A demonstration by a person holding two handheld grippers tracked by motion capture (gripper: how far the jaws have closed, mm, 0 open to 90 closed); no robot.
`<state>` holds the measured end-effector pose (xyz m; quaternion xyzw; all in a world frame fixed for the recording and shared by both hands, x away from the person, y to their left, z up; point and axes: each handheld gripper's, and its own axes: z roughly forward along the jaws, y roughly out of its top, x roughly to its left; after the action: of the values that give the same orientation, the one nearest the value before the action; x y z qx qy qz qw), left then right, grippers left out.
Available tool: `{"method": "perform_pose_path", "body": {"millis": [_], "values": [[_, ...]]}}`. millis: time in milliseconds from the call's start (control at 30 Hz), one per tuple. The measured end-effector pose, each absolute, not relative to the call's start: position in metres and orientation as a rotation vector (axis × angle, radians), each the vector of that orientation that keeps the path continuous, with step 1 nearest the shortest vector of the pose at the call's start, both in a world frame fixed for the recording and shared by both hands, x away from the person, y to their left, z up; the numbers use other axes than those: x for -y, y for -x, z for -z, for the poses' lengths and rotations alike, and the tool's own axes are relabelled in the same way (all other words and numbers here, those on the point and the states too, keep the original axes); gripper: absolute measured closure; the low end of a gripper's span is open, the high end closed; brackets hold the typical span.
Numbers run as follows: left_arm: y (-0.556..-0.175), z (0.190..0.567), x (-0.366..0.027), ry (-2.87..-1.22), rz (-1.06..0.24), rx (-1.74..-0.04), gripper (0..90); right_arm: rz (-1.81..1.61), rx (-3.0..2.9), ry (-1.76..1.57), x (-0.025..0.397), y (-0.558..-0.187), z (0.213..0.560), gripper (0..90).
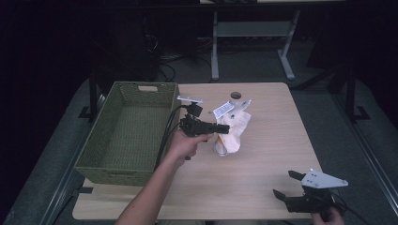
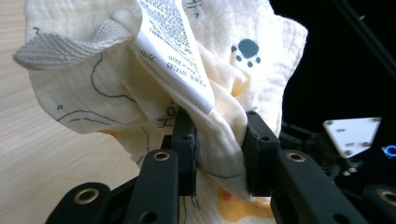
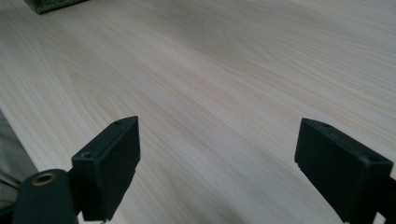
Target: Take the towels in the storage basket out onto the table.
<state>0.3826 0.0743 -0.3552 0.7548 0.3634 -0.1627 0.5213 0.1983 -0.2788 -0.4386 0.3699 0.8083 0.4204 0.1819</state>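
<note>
A cream cloth [image 1: 234,129] printed with paw marks and drawn lines, with a white care label [image 1: 223,110] and a woven loop, hangs above the middle of the table. My left gripper [image 1: 224,128] is shut on it, the black jaws pinching a fold of the cloth [image 2: 219,140] under the label [image 2: 175,51]. My right gripper [image 1: 287,184] stands open low over the table's front right corner, with bare wood between its jaws [image 3: 217,154].
An empty green woven basket [image 1: 126,133] stands at the table's left side, close to my left hand. A round hole [image 1: 235,95] sits near the far edge of the light wood table [image 1: 263,154]. Desk legs and cables lie on the floor behind.
</note>
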Motion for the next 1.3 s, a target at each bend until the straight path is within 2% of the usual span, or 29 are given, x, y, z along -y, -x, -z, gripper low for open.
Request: {"method": "perform_pose_path", "body": {"millis": [833, 1300], "values": [[-0.395, 0.417, -0.025, -1.896, 0.374, -0.983, 69.6, -1.218, -2.267, -1.054, 0.281, -0.199, 0.439, 13.9], [-0.396, 0.431, -0.017, -1.931, 0.326, -1.024, 68.7, -1.215, -2.271, -1.055, 0.280, -0.199, 0.439, 13.9]]}}
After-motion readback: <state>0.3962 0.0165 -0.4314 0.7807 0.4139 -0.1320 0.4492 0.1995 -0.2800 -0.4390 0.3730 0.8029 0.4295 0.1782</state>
